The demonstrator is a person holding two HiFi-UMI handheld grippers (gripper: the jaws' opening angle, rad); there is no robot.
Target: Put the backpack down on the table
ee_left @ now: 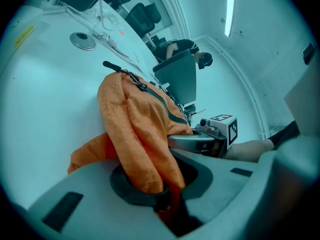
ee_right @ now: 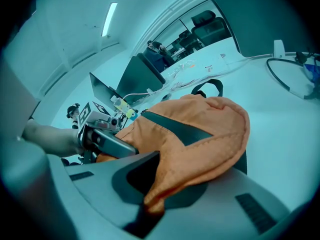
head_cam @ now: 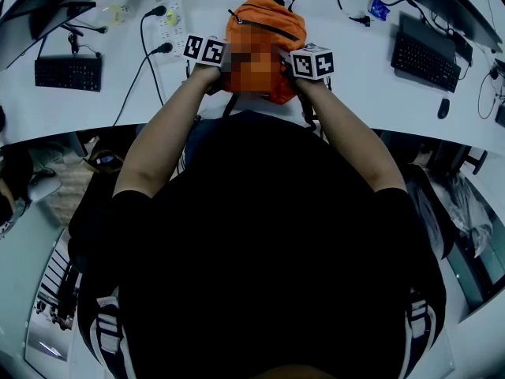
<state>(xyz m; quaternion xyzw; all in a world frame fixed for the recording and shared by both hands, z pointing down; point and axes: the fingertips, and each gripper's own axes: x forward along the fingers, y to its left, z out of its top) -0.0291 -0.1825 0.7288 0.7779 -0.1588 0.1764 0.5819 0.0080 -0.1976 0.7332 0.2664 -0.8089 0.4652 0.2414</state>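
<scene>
An orange backpack (head_cam: pixel 262 20) with dark zips and a black top handle lies on the white table (head_cam: pixel 355 81), right in front of the person. My left gripper (head_cam: pixel 224 66) is at its near left side, shut on a fold of the orange fabric (ee_left: pixel 135 119). My right gripper (head_cam: pixel 287 60) is at its near right side, shut on the fabric edge (ee_right: pixel 200 134). In the left gripper view the cloth bunches between the jaws (ee_left: pixel 165 194). In the right gripper view the cloth is pinched likewise (ee_right: pixel 150 204). Black straps hang off the table edge below the bag.
A black keyboard (head_cam: pixel 69 73) lies at the left and another (head_cam: pixel 424 60) at the right, with a mouse (head_cam: pixel 443 107) beside it. A white power strip (head_cam: pixel 170 20) with cables sits left of the bag. A black cable loop (head_cam: pixel 359 2) lies at the back right.
</scene>
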